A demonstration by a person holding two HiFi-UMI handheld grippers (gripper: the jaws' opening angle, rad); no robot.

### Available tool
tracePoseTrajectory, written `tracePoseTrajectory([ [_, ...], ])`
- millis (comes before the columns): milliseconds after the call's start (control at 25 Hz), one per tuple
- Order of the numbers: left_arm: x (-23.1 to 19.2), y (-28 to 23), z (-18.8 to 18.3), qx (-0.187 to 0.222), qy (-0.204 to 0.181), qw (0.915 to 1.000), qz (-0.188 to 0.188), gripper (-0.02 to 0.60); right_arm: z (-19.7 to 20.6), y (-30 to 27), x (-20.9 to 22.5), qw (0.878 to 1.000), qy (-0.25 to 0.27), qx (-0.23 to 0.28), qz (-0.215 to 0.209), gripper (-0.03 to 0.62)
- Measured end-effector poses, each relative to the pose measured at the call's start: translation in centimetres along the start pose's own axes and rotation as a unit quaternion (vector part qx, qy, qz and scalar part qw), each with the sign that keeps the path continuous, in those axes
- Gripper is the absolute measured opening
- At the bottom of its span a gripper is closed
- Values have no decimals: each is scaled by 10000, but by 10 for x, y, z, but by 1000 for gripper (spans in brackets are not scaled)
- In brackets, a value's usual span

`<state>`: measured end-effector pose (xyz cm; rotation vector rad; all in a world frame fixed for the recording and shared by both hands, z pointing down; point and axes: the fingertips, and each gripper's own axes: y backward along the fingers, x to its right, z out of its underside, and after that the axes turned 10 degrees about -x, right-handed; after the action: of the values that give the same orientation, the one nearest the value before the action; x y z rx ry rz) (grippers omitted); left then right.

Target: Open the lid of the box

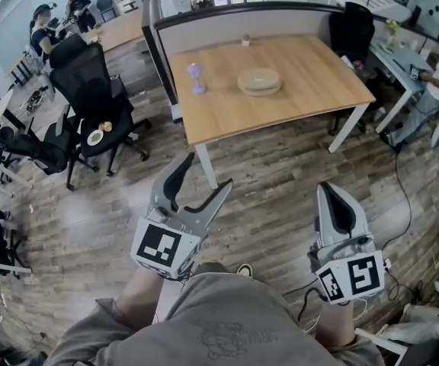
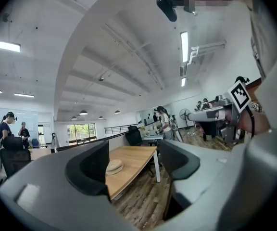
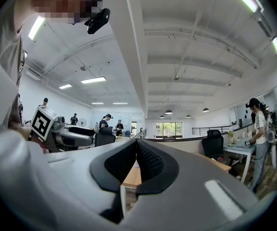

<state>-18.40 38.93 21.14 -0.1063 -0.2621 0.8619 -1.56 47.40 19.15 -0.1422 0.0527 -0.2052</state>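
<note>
A round, flat beige box (image 1: 259, 81) with its lid on rests near the middle of a wooden table (image 1: 311, 90), far ahead of both grippers. In the left gripper view the box (image 2: 113, 166) shows small between the jaws, well beyond them. My left gripper (image 1: 206, 172) hangs over the wooden floor short of the table's near edge, open and empty (image 2: 133, 162). To its right, also over the floor, my right gripper (image 1: 328, 191) is shut with nothing in it (image 3: 136, 146).
A purple hourglass-shaped object (image 1: 197, 78) stands left of the box and a small cup (image 1: 245, 40) at the table's far edge. A grey partition (image 1: 227, 15) backs the table. Black office chairs (image 1: 90, 97) stand to the left, and people sit at desks on both sides.
</note>
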Motion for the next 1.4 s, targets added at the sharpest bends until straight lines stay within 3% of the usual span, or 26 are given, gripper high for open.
tracePoseTrajectory([
  [160, 9, -8, 1, 28, -7, 10000, 5, 311, 1, 3, 14, 9996, -134, 219, 102, 16],
  [280, 9, -10, -1, -25, 8, 10000, -57, 307, -2, 6, 29, 9987, -225, 365, 267, 222],
  [600, -1, -33, 7, -117, -57, 9998, -161, 296, 9, -13, 45, 9995, -102, 172, 240, 225],
  [800, -12, -61, 17, -415, 209, 9988, -133, 296, 17, -38, 67, 9993, -156, 61, 329, 227],
  [920, -26, -84, 19, -264, 105, 9995, -125, 295, 19, -58, 80, 9993, -140, 5, 344, 227],
  [1400, -109, -199, 21, -581, 229, 9980, 93, 295, 9, -196, 129, 9986, -193, -436, 225, 227],
])
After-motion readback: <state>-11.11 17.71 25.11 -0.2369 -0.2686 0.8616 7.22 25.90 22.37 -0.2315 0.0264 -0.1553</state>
